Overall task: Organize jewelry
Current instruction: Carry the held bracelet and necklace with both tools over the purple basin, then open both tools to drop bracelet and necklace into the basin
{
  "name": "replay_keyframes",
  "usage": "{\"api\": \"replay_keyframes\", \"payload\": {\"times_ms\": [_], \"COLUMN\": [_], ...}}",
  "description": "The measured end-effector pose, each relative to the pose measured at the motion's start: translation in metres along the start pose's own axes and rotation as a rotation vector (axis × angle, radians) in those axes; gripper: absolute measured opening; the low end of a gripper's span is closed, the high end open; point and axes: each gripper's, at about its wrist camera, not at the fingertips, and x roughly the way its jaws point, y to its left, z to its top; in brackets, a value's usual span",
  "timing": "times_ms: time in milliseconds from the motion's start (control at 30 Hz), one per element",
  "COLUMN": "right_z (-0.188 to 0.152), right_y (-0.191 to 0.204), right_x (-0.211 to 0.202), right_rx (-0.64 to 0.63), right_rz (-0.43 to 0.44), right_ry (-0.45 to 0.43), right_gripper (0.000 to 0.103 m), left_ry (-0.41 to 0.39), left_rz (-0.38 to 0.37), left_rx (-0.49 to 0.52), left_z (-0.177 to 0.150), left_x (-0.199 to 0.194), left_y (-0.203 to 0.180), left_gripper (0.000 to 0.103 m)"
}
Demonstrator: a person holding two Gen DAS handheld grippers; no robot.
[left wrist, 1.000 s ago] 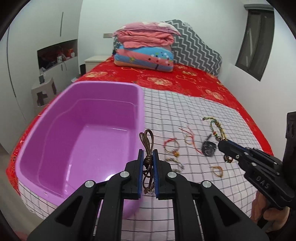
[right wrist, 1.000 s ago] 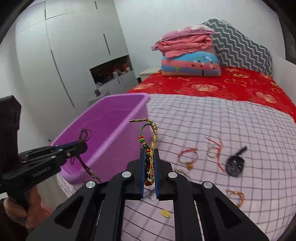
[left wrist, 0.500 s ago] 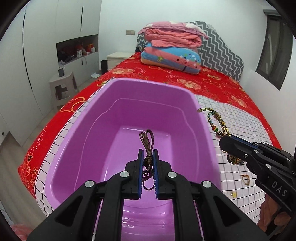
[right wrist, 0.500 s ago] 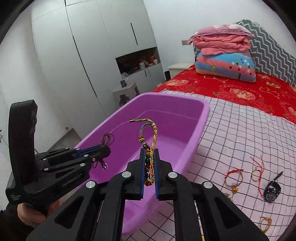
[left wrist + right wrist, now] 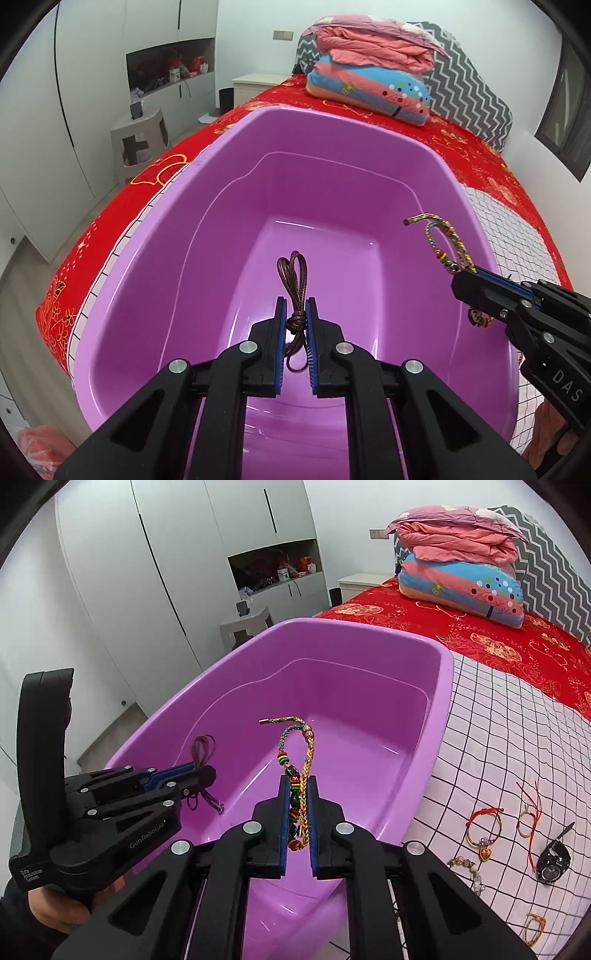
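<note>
While the left gripper point(image 5: 294, 325) hung over the purple plastic tub point(image 5: 155, 236), its jaws had just been easing apart a little, yet the blue pads still pinched the knot of a brown cord bracelet point(image 5: 293, 280), whose loops stood up above the fingertips and whose tail dangled below. Just to its right, the right gripper point(image 5: 297, 808) was nearly closed on a multicoloured braided bracelet point(image 5: 295, 760) with beads, which arched upward out of the pads, its metal-tipped end sticking out sideways. Both pieces hung inside the tub's rim, above its bare floor. Beyond the tub, on the checked cloth point(image 5: 498, 738) spread over the red bed, several more string bracelets point(image 5: 484, 827), a beaded one point(image 5: 469, 871) and a dark watch point(image 5: 552, 860) waited unsorted. My judgement was that the main risk lay in the release: the brown cord's knot could snag on the ribbed pads and cling instead of dropping, and with the two grippers so near each other the braided loop or its stiff tip might catch the other gripper or tangle with the cord.
</note>
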Motion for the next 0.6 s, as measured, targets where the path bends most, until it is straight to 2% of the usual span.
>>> {"api": "replay_keyframes", "payload": {"times_ms": [33, 67, 100, 133, 167, 267, 367, 433, 600], "right_z": [-0.001, -0.001, -0.001, -0.001, -0.002, -0.004, -0.007, -0.009, -0.011], "right_y": [-0.001, -0.001, -0.001, -0.001, -0.001, -0.003, -0.005, -0.006, -0.007], "right_x": [0.0, 0.0, 0.0, -0.001, -0.002, -0.006, -0.009, -0.011, -0.016], "right_rx": [0.0, 0.0, -0.004, -0.008, -0.012, -0.019, -0.02, -0.017, -0.011], "right_rz": [-0.006, -0.01, -0.016, -0.024, -0.031, -0.044, -0.055, -0.05, -0.052], "right_ry": [0.002, 0.002, 0.002, -0.002, -0.01, -0.021, -0.023, -0.024, -0.03], "right_gripper": [0.009, 0.011, 0.015, 0.024, 0.032, 0.033, 0.034, 0.038, 0.038], "left_ry": [0.002, 0.002, 0.001, -0.009, -0.02, -0.043, -0.038, -0.036, -0.038], "left_rz": [0.003, 0.011, 0.019, 0.029, 0.037, 0.056, 0.079, 0.084, 0.096], "left_rx": [-0.003, -0.009, -0.014, -0.024, -0.032, -0.047, -0.066, -0.07, -0.056], "left_z": [0.0, 0.001, 0.001, 0.002, 0.002, 0.002, 0.001, -0.001, -0.004], "left_x": [0.0, 0.0, -0.001, -0.003, -0.005, -0.012, -0.013, -0.014, -0.02], "left_y": [0.001, 0.003, 0.003, 0.004, 0.005, 0.008, 0.01, 0.01, 0.004], "left_gripper": [0.016, 0.027, 0.047, 0.058, 0.075, 0.079, 0.089, 0.089, 0.091]}}
